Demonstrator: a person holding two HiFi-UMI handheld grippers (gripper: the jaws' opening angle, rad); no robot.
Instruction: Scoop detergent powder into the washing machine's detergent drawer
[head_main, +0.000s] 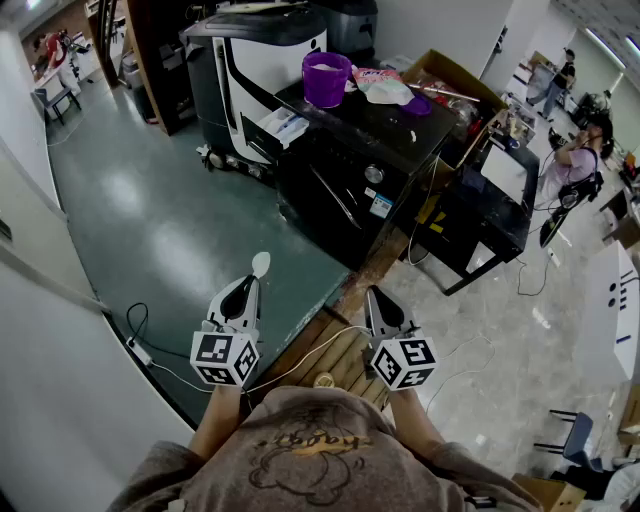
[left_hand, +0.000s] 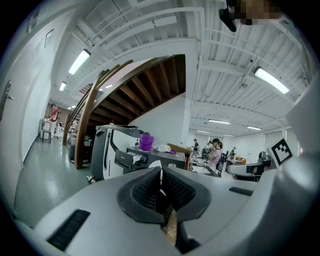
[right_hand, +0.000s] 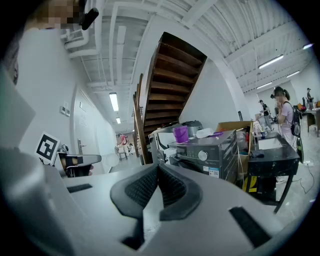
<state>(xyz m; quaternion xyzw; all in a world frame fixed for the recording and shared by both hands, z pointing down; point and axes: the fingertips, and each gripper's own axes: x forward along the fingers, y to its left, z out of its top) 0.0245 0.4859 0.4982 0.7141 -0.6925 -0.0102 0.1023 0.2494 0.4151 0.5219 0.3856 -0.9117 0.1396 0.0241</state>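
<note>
Overhead in the head view, my left tongs (head_main: 250, 286) carry a white spoon (head_main: 260, 264), its long axis aimed ahead at the open drawer (head_main: 277, 128) of the washing machine (head_main: 350, 170), well apart and nearer my left side. Left gripper view: the jaws pinch the spoon's handle. Right gripper view: my right tongs (right_hand: 158, 172) are pressed together, empty.

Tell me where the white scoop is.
Head view, lower left: the white scoop juts from the shut left gripper, above the green floor, short of the washing machine.
</note>
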